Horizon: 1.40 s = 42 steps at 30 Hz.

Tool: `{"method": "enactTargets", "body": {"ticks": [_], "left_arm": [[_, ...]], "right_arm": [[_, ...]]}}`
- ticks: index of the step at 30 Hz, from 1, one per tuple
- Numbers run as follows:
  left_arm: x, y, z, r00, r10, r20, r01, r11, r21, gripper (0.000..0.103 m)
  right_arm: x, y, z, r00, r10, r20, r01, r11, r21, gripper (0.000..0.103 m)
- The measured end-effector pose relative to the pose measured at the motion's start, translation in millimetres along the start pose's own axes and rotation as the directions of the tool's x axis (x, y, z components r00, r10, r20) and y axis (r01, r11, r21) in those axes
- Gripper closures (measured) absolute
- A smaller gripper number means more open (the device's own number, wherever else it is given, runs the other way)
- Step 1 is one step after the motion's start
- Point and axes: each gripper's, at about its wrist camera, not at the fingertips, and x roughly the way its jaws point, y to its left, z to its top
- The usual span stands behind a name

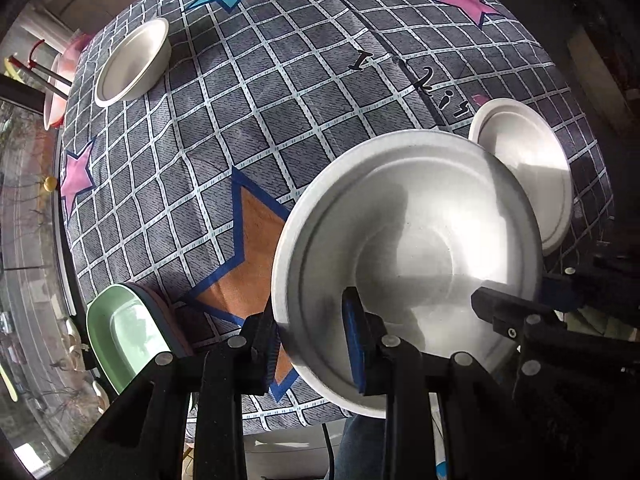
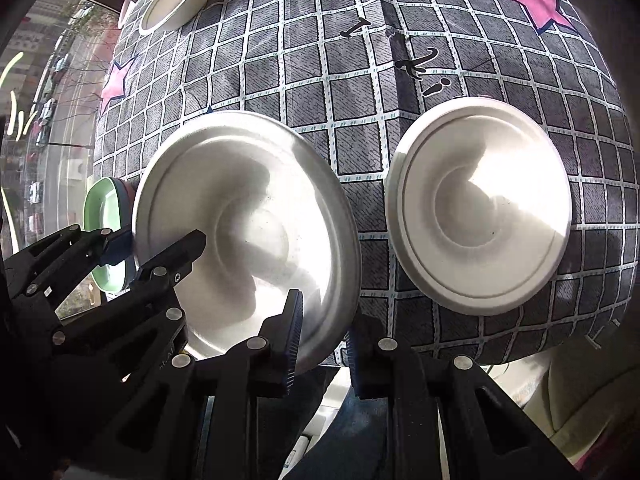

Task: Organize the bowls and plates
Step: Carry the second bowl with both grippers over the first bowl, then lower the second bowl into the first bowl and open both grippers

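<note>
Plate [image 1: 408, 256] is held at the near counter [image 1: 280, 100] edge, tilted, face up; its rim is pinched by left gripper [image 1: 312, 344] jaws and right gripper [image 2: 320, 340] jaws. Its near rim is hidden behind the jaws.

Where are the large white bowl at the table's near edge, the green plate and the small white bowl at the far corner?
Large white round bowl [image 1: 420, 240]: left wrist view, inner wall.
Green plate [image 1: 128, 336]: left wrist view, flat centre.
Small white bowl at far corner [image 1: 126, 60]: left wrist view, inside bottom.

3 white bowls [image 1: 408, 256], 1 green plate [image 1: 124, 332], 2 hand-held grippers [image 1: 312, 344].
</note>
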Motion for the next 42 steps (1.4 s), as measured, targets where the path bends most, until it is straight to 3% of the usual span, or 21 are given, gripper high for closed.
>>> {"method": "enactTargets", "body": {"ticks": [12, 30, 33, 36, 37, 39, 40, 42], "left_arm": [[-10, -50, 24, 0.998, -0.039, 0.041, 0.033, 0.991, 0.126, 0.070], [20, -103, 60, 0.999, -0.039, -0.022, 0.042, 0.985, 0.170, 0.070], [23, -103, 62, 0.999, -0.038, -0.029, 0.043, 0.985, 0.168, 0.061], [22, -99, 61, 0.999, -0.029, -0.022, 0.032, 0.988, 0.150, 0.036], [21, -96, 61, 1.000, -0.027, -0.015, 0.029, 0.990, 0.141, 0.032], [20, -88, 62, 1.000, -0.016, -0.011, 0.017, 0.992, 0.124, 0.031], [20, -84, 61, 1.000, -0.020, -0.014, 0.022, 0.993, 0.112, 0.027], [19, -74, 59, 0.999, -0.030, -0.014, 0.031, 0.996, 0.086, 0.024]], "right_arm": [[-43, -62, -16, 0.998, 0.001, 0.069, -0.013, 0.984, 0.177, 0.081], [-25, -117, 15, 0.997, -0.048, 0.054, 0.032, 0.963, 0.266, 0.081], [-22, -118, 20, 0.997, -0.054, 0.047, 0.040, 0.966, 0.256, 0.081], [-20, -120, 23, 0.998, -0.055, 0.035, 0.044, 0.965, 0.257, 0.081], [-19, -121, 24, 0.998, -0.055, 0.033, 0.044, 0.964, 0.262, 0.078], [-19, -125, 24, 0.998, -0.058, 0.030, 0.048, 0.959, 0.280, 0.054], [-20, -128, 23, 0.997, -0.073, 0.035, 0.059, 0.954, 0.293, 0.037], [-23, -133, 21, 0.996, -0.069, 0.059, 0.048, 0.951, 0.304, 0.030]]}}
